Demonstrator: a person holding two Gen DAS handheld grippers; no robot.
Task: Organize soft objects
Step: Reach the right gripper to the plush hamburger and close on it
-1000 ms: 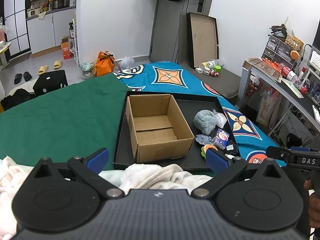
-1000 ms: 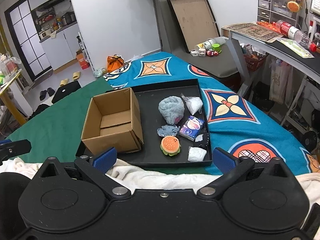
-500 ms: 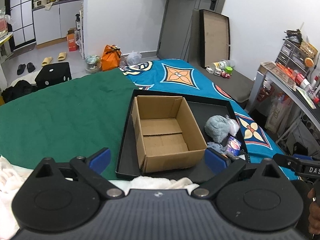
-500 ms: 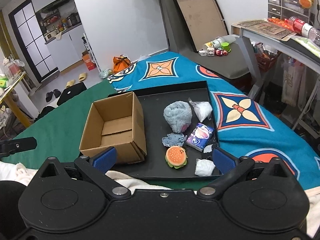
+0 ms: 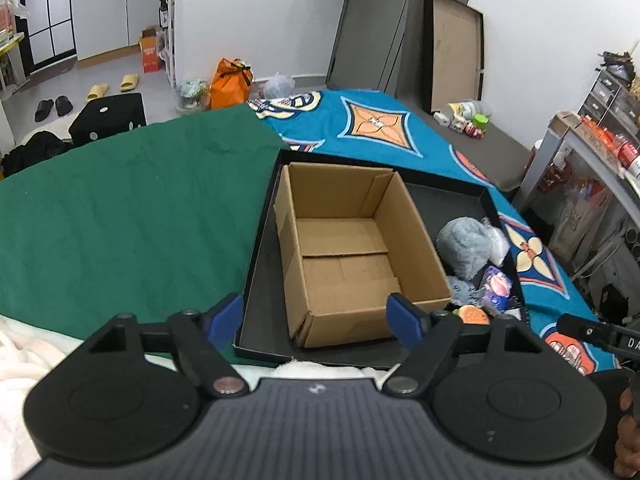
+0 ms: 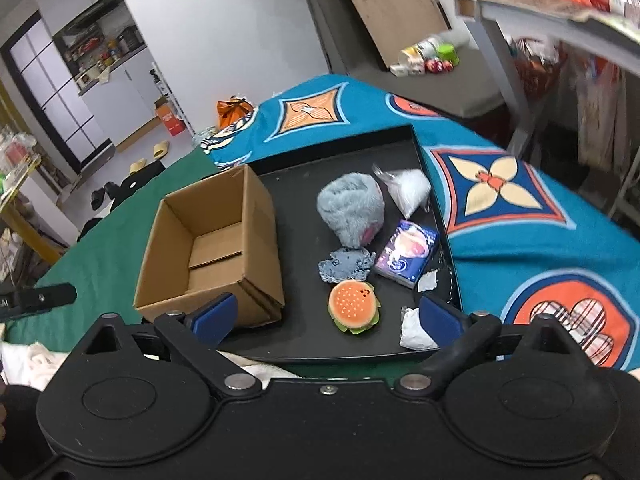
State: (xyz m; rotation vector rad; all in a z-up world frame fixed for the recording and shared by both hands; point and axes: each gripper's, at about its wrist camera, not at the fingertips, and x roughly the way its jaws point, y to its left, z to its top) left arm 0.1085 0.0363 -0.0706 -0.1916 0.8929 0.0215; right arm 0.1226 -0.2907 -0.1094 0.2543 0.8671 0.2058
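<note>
We are holding both the left hand-held gripper (image 5: 316,316) and the right hand-held gripper (image 6: 328,316) wide open, empty. The round orange plush burger (image 6: 354,307) is lying at twelve o'clock in the shallow black tray (image 6: 360,350), possibly touching the crumpled white packet (image 6: 416,330); closing wide risks snagging both, missing the open brown cardboard box (image 6: 208,240).

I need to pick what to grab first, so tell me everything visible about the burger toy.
The burger toy is a small, round plush: orange speckled bun on top, green and yellow layers at the edge. It lies flat near the front of the black tray, just below a bluish cloth scrap, apart from the cardboard box. Nothing grips it.
</note>
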